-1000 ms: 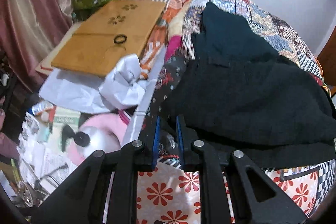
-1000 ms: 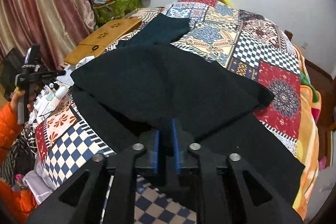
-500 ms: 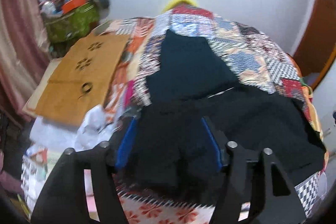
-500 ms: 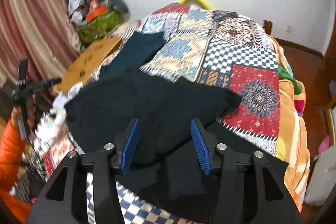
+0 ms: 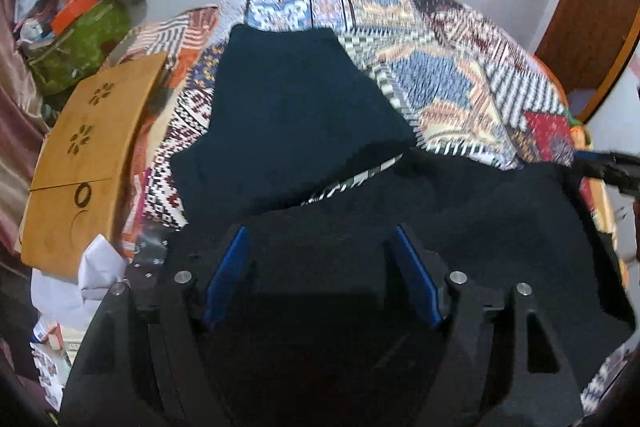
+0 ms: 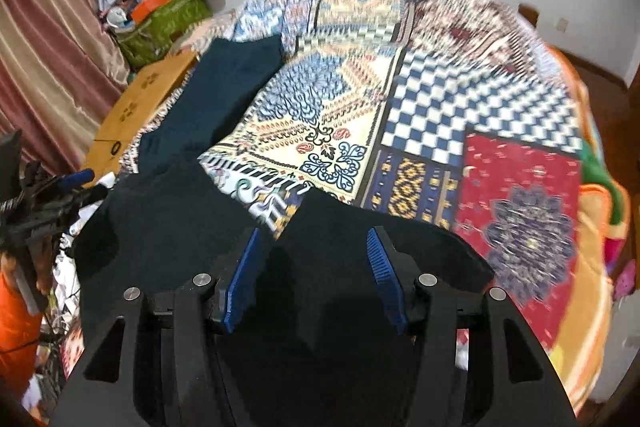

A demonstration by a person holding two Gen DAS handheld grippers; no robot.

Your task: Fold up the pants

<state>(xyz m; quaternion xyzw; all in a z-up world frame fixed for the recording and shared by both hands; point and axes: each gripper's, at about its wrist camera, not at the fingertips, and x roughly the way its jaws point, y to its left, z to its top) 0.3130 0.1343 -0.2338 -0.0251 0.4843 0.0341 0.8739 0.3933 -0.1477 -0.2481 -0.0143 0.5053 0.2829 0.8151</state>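
Black pants (image 5: 500, 219) lie folded on the patchwork bedspread (image 5: 460, 75) at the near edge of the bed; they also show in the right wrist view (image 6: 160, 227). A dark teal folded garment (image 5: 288, 115) lies beyond them, seen too in the right wrist view (image 6: 224, 95). My left gripper (image 5: 320, 239) is open, its jaws wide apart above the pants, holding nothing. My right gripper (image 6: 316, 239) is open above the pants' near edge, also empty. The right gripper's tip shows at the left wrist view's right edge (image 5: 608, 167).
A wooden lap desk (image 5: 84, 163) lies left of the bed, with crumpled white paper (image 5: 96, 267) by it. A green bag (image 5: 80, 51) with clutter stands at the back left. A pink curtain (image 6: 44, 47) hangs at the left. White wall behind the bed.
Both grippers opened, let go of the black pants and pulled back and up. The pants now lie on the bed; both views tilted up toward the far wall.
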